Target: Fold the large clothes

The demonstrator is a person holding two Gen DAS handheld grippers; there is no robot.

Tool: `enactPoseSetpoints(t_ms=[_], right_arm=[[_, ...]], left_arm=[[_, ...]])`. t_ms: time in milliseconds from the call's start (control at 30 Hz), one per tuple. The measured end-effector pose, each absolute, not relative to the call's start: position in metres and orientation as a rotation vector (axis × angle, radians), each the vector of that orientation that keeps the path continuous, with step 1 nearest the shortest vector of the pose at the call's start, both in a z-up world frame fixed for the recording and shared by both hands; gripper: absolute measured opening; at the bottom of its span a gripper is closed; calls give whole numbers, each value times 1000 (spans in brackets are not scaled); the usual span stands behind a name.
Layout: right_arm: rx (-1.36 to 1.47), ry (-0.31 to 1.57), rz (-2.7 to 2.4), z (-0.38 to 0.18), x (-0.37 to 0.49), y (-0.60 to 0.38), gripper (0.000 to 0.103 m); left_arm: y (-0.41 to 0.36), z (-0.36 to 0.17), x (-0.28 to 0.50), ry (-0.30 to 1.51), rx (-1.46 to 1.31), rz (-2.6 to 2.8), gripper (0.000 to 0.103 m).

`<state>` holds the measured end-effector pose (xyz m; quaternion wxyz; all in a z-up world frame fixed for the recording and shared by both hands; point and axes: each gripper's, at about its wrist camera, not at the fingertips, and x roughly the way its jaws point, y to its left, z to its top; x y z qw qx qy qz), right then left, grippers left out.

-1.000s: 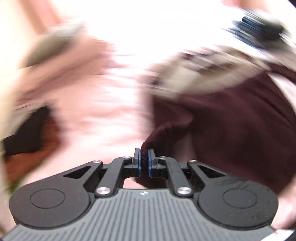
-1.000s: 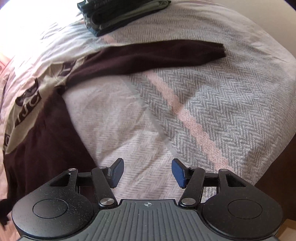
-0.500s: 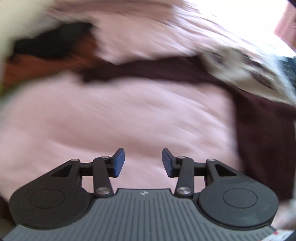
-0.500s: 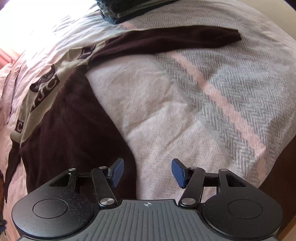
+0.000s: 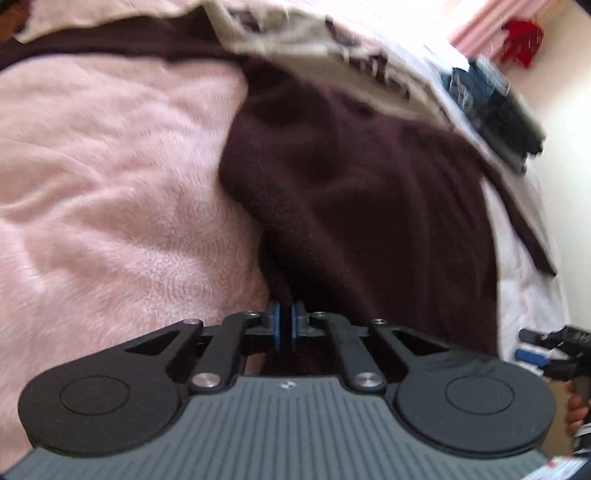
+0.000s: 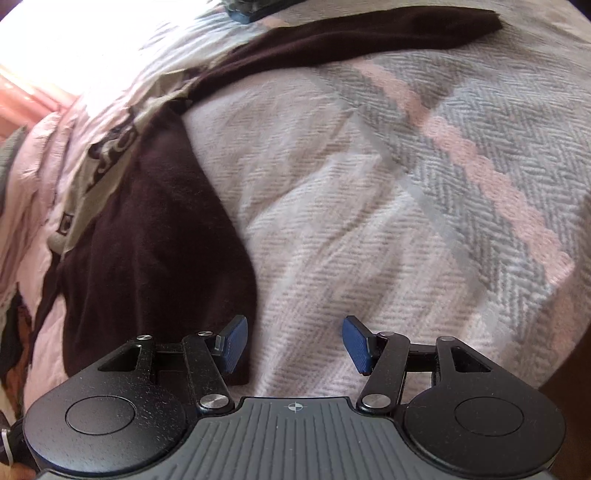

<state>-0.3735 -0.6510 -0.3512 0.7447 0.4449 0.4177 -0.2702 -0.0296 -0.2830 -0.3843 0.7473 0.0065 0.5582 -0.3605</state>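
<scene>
Gripping the hem: left tongs (image 5: 283,325) pinching the dark maroon knit sweater (image 5: 362,206) spread on the pink-and-grey bed cover (image 6: 388,192); right tongs (image 6: 293,345) spread beside its corner, needing to close there next

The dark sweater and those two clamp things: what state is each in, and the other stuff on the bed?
Maroon sweater: spread flat on the bed, one sleeve stretched out sideways.
Left gripper: jaws shut on the sweater's edge.
Right gripper: jaws open, nothing between them, beside the sweater's hem.
Herringbone blanket: spread out, lightly rumpled.
Pink fleece blanket: rumpled.
Clothes stack: folded, blurred.
</scene>
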Motion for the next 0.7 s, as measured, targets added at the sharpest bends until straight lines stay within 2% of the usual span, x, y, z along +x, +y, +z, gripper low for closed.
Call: enactPoseSetpoints(t_ms=[67,167,567,600,633,667,700], right_arm=[[973,882,-519,-350,-373,-649,54],[967,856,-418,-358,-367,-645,54],[931,810,-184,-395,-330,-622,54],[945,813,-147,-397,-326,-618,43],[969,834,-118,-400,-319,-613,26],[978,860,-113,-400,-315,-611,3],[971,864,-109,-394,-313,-612,3]], left_arm=[[-262,-358,-29,1142,44,-727,3],[-222,-343,-22,1137,34,-626,4],[-252,-391,-3,1209,183,-463,4],[-253,-391,-3,1212,191,-464,4],[-254,-389,-4,1214,203,-473,3],[-254,-386,-5,1217,209,-486,3],[-254,-380,-7,1223,207,-498,3]])
